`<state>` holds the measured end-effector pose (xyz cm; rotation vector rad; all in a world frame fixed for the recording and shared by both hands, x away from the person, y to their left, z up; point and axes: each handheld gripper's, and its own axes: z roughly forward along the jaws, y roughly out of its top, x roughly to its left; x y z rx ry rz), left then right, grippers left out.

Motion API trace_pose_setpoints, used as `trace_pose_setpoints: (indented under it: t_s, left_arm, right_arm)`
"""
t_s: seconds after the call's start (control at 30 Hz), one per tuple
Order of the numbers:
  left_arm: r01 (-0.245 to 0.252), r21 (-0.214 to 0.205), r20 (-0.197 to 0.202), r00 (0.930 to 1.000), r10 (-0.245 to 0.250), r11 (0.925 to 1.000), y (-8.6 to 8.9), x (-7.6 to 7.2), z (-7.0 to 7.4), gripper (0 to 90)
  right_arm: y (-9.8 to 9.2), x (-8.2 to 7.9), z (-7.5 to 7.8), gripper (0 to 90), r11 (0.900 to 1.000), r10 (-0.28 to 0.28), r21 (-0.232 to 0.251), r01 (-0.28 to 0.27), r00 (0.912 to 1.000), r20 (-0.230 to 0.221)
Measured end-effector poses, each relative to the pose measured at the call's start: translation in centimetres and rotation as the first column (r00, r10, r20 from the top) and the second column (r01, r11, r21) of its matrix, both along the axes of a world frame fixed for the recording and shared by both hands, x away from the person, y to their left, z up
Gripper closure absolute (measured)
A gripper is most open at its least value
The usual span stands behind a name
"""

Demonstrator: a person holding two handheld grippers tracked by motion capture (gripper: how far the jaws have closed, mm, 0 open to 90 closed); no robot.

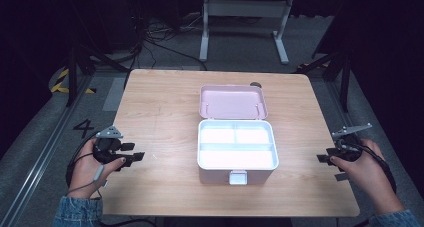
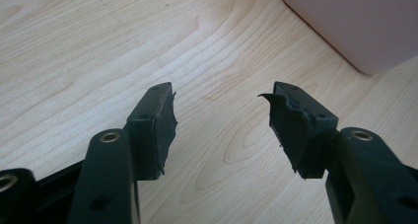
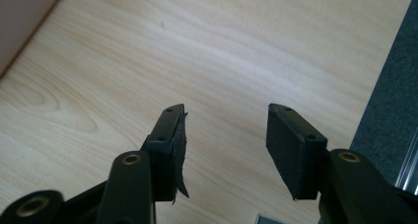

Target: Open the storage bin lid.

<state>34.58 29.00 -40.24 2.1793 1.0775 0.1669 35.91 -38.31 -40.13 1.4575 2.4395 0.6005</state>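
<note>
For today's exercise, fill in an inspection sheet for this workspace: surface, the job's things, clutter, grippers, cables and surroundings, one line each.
Surface: light wooden table, bare around the box.
Job's things: pink box at the table's middle, lid open and leaning back; its white compartments look empty; latch tab at the front.
Clutter: a small dark round thing behind the lid, too small to identify.
Grippers: left gripper at the table's left edge, jaws open, nothing between them; right gripper at the right edge, jaws open, nothing between them.
Cables: a cable trails from the left gripper; more lie tangled on the floor behind.
Surroundings: grey floor, white stand legs, dark room.
</note>
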Motion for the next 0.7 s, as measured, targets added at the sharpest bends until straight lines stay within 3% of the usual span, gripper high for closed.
trace_pose_setpoints:
  t_s: [0.07, 0.2, 0.33, 0.43, 0.5, 0.7]
  left_arm:
    - [0.001, 0.001, -0.004, 1.0000, -0.001, 1.0000, 0.0, 0.0, -0.1, 43.3]
    - [-0.004, 0.001, -0.010, 0.9999, 0.004, 1.0000, 0.0, 0.1, -0.2, 43.2]
    - [-0.003, 0.006, -0.020, 0.9998, 0.003, 1.0000, 0.0, 0.1, -0.3, 43.0]
    - [-0.002, 0.012, -0.023, 0.9997, 0.002, 0.9999, -0.1, 0.1, -0.3, 42.4]
    - [0.000, 0.014, -0.028, 0.9996, 0.000, 0.9999, -0.1, 0.1, -0.4, 41.5]
    - [0.000, 0.021, -0.025, 0.9997, 0.000, 0.9998, -0.3, 0.2, -0.5, 39.6]
  right_arm:
    - [-0.4, -0.4, -1.0, 49.2, 0.9996, -0.012, -0.024, 0.012, 0.9998, -0.016]
    - [-0.8, -0.9, -1.8, 48.6, 0.9996, -0.029, -0.004, 0.029, 0.9992, -0.028]
    - [-1.3, -1.8, -3.2, 48.0, 0.9977, -0.066, 0.012, 0.067, 0.9977, -0.016]
    - [-1.7, -2.2, -3.7, 46.7, 0.9956, -0.078, 0.051, 0.078, 0.9969, -0.001]
    - [-1.9, -2.3, -3.9, 45.4, 0.9954, -0.083, 0.048, 0.083, 0.9966, 0.001]
    - [-1.7, -2.2, -4.5, 42.0, 0.9952, -0.063, 0.077, 0.061, 0.9975, 0.032]
